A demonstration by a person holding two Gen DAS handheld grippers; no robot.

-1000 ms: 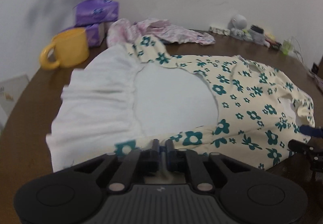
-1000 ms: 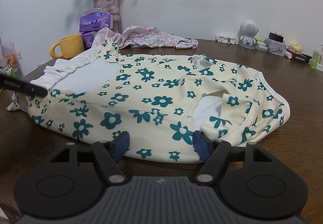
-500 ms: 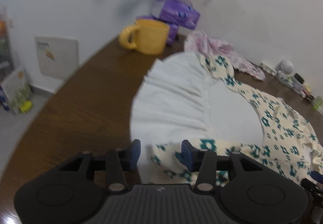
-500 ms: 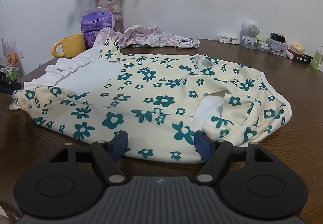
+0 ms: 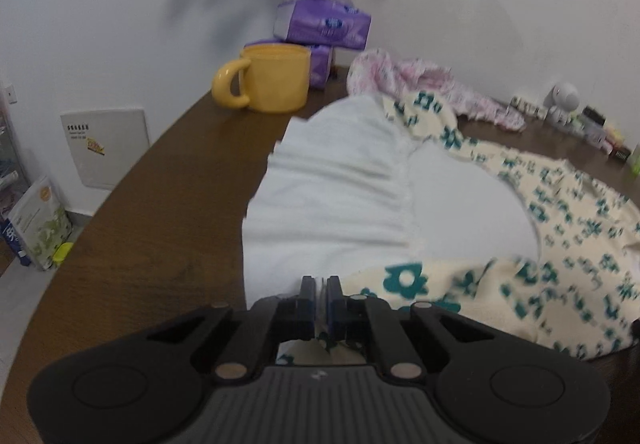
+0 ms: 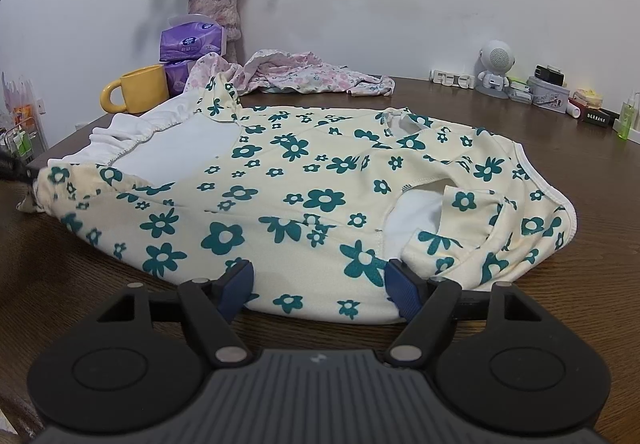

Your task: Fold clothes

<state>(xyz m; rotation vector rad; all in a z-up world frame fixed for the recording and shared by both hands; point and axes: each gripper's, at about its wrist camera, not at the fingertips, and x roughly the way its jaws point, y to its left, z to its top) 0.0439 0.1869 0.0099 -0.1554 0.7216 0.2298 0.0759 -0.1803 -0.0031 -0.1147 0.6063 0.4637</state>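
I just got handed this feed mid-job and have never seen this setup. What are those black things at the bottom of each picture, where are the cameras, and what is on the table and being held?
No robot arm here: a person holds a two-finger gripper in each hand, and each gripper carries a fisheye camera looking forward along its fingers. The black shape at the bottom of each picture is that gripper's own body.

In the left wrist view, the left gripper has its fingers shut on the edge of the floral garment, where the white lining shows.

In the right wrist view, the right gripper is open, its blue pads either side of the garment's near edge, gripping nothing.

On the brown table behind lie a pink floral garment, a yellow mug, purple tissue packs, a vase of flowers and small clutter by the wall.
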